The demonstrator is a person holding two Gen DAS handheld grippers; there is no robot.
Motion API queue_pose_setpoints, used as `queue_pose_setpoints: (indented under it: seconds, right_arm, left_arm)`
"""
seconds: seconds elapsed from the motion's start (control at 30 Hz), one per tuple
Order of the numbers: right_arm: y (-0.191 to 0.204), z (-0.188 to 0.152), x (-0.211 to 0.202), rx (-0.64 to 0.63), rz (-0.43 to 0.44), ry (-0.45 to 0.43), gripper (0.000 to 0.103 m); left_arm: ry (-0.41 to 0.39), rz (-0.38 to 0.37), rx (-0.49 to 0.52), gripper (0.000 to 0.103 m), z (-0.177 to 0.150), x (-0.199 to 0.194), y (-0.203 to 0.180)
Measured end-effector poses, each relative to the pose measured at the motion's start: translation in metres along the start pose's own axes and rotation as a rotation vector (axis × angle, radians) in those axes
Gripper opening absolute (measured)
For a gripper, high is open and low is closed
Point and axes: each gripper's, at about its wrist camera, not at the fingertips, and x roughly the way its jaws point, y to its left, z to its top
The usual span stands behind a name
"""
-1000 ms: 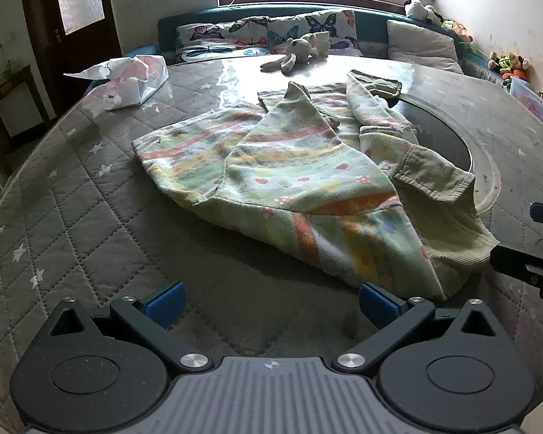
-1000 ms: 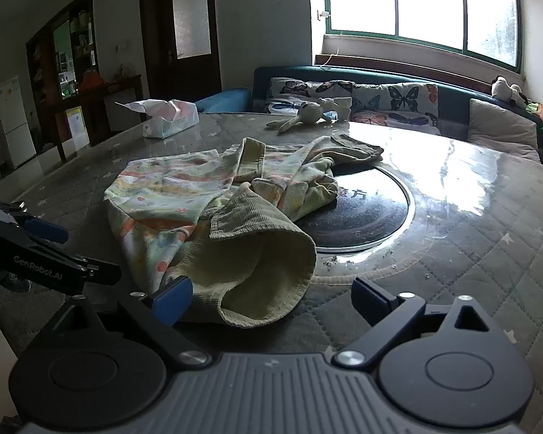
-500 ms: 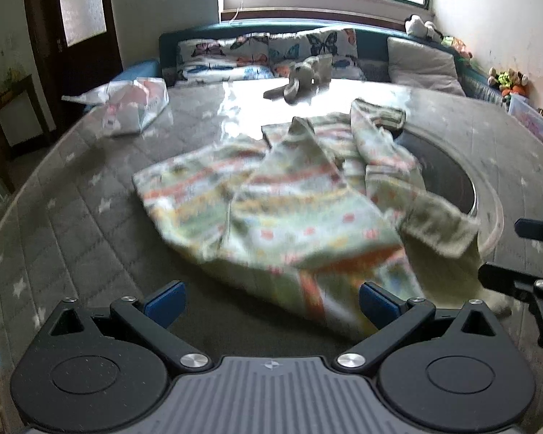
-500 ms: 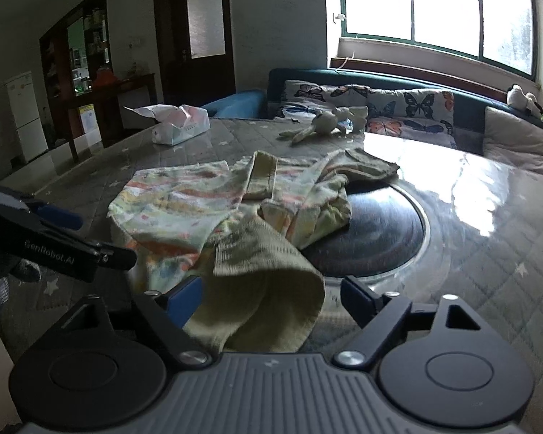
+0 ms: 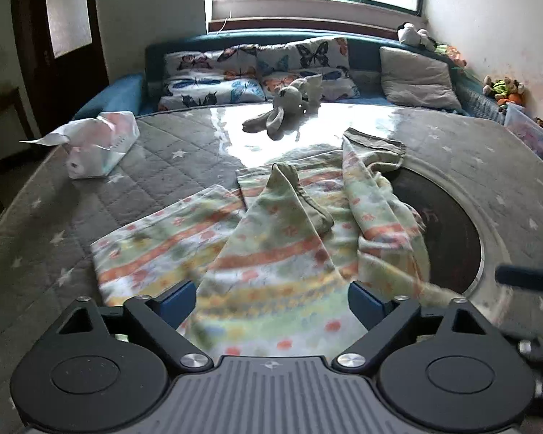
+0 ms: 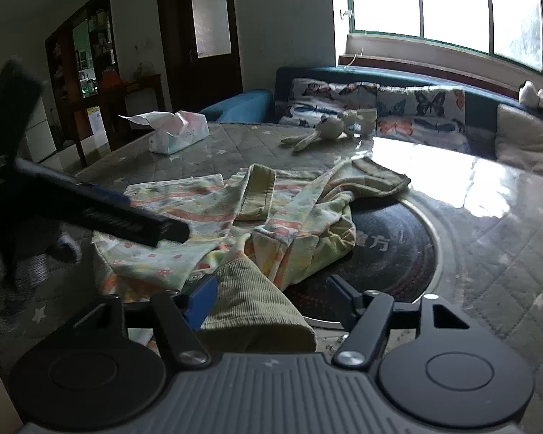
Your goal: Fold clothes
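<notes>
A crumpled child's garment (image 5: 271, 238) with pastel stripes and a green corduroy lining lies on the round quilted table (image 5: 163, 166). My left gripper (image 5: 271, 298) is open, its blue pads on either side of the garment's near hem. In the right wrist view the garment (image 6: 235, 224) lies ahead, and its green corduroy cuff (image 6: 249, 307) sits between the open jaws of my right gripper (image 6: 271, 298). The left gripper's finger (image 6: 101, 213) crosses the left of that view.
A tissue pack (image 5: 97, 144) lies at the table's back left. A plush rabbit (image 5: 282, 108) lies at the back middle. A dark round hotplate (image 5: 441, 238) is set into the table's centre, partly under the garment. A sofa with butterfly cushions (image 5: 253, 72) runs behind.
Both grippers have moved forward over the garment's near edge. The hem now lies between the left jaws and the corduroy cuff between the right jaws. Both stay open.
</notes>
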Motion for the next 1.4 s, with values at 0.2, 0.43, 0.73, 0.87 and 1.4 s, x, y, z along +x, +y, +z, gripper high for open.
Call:
queue_pose_setpoints:
  seconds: [0.2, 0.43, 0.73, 0.87, 1.4]
  right_arm:
    - [-0.002, 0.004, 0.016, 0.011, 0.031, 0.020, 0.057]
    - [-0.002, 0.005, 0.031, 0.016, 0.054, 0.042, 0.054]
    - [-0.005, 0.004, 0.037, 0.030, 0.052, 0.061, 0.045]
    - [-0.003, 0.002, 0.035, 0.027, 0.045, 0.067, 0.037]
    - [0.017, -0.009, -0.010, -0.033, 0.085, 0.080, 0.008]
  left_arm:
    - [0.014, 0.024, -0.011, 0.081, 0.027, 0.037, -0.004]
    - [0.049, 0.067, 0.024, 0.061, 0.047, 0.080, -0.009]
    - [0.008, 0.067, 0.001, 0.006, 0.046, 0.074, 0.007]
    - [-0.065, 0.050, -0.049, 0.005, 0.041, 0.037, 0.023]
    - [-0.190, 0.171, -0.305, 0.004, -0.048, -0.108, 0.141]
